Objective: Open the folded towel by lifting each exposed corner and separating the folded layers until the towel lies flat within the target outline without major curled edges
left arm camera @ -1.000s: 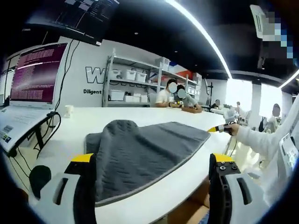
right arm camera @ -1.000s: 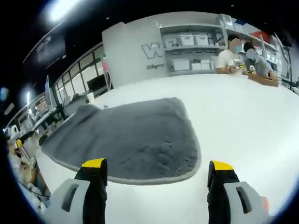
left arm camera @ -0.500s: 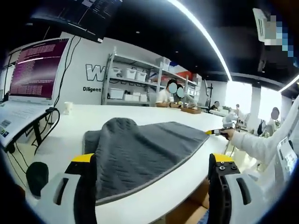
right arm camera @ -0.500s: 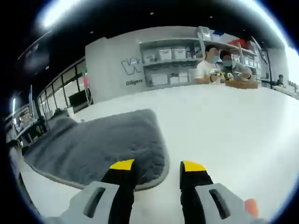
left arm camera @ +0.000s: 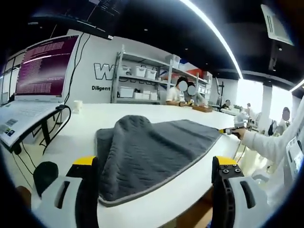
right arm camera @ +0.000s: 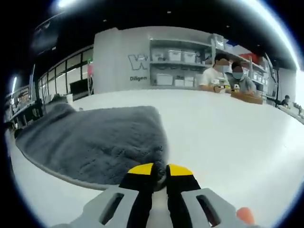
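The right gripper (right arm camera: 159, 172) has just pinched shut on the towel (right arm camera: 95, 142) corner; the left gripper (left arm camera: 152, 187) hangs wide open, so unfolding can begin.

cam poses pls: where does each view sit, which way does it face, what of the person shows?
Left gripper view: rides the open left gripper at the table edge, facing the grey towel; a white sleeve shows.
Right gripper view: rides the right gripper, shut on the towel's corner, facing the shelves; a fingertip shows.
Shared: towel, table, shelves.
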`<state>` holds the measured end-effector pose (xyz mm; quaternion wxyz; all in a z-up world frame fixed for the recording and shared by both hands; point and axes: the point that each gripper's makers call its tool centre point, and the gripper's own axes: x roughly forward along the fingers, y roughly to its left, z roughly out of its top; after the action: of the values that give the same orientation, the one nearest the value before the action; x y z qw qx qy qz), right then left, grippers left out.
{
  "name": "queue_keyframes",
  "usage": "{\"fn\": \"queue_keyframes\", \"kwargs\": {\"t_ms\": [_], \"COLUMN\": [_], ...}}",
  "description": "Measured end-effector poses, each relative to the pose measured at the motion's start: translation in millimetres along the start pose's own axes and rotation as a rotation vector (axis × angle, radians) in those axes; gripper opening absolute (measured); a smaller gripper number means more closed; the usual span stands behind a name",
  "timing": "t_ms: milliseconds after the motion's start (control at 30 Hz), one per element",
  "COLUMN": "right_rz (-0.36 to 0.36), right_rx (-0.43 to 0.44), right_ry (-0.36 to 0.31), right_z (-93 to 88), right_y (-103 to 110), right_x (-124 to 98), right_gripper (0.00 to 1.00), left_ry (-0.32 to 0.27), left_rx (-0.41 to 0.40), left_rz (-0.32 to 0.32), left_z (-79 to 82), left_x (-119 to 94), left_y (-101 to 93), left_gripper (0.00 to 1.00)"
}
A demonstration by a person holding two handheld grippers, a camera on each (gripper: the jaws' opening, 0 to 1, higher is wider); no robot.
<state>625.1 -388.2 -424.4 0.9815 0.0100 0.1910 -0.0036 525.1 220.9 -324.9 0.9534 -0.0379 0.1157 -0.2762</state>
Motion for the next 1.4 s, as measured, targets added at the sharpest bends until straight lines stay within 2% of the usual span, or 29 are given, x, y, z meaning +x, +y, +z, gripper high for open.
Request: {"fn": "queue_keyframes", "kwargs": {"t_ms": [300, 367, 600, 833, 1100, 1300, 1400], "right_rz": [-0.102, -0.14, -0.21, -0.273, -0.273, -0.258, -0.251], "right_rx": [-0.017, -0.045, -0.077, -0.05, -0.041, -0.082, -0.073], "right_ry": [0.032, 0.053, 0.085, 0.101, 0.092, 0.063, 0.048], "right_z": [-1.8, -1.9, -5.8, -12.8, -14.7, -13.3, -11.7], "right_y": [-19.1, -27.6, -36.0, -45.5, -49.8, -55.5, -59.8], "right_x": [-9.4, -12.8, -25.5, -40.9, -43.6, -51.0, -61.7], "right_gripper": [0.02, 0.02, 0.02, 0.02, 0.03, 0.06, 0.14], "left_ry": [-0.002, -0.002, 0.005, 0.014, 0.022, 0.024, 0.025], "left_rx": [-0.008, -0.019, -0.053, -0.074, -0.07, -0.053, -0.042], "left_rz": [0.019, 0.021, 0.009, -0.002, -0.005, -0.003, -0.002], "left_z": [-2.9, -4.8, -12.0, -18.0, -19.8, -18.3, -17.5], "left_x": [-3.8, -4.0, -2.7, 0.0, 2.2, 2.2, 2.3], "left_y": [14.5, 18.8, 27.4, 28.9, 24.6, 18.7, 14.8], "left_gripper": [0.98, 0.98, 0.98, 0.98, 0.98, 0.98, 0.98]}}
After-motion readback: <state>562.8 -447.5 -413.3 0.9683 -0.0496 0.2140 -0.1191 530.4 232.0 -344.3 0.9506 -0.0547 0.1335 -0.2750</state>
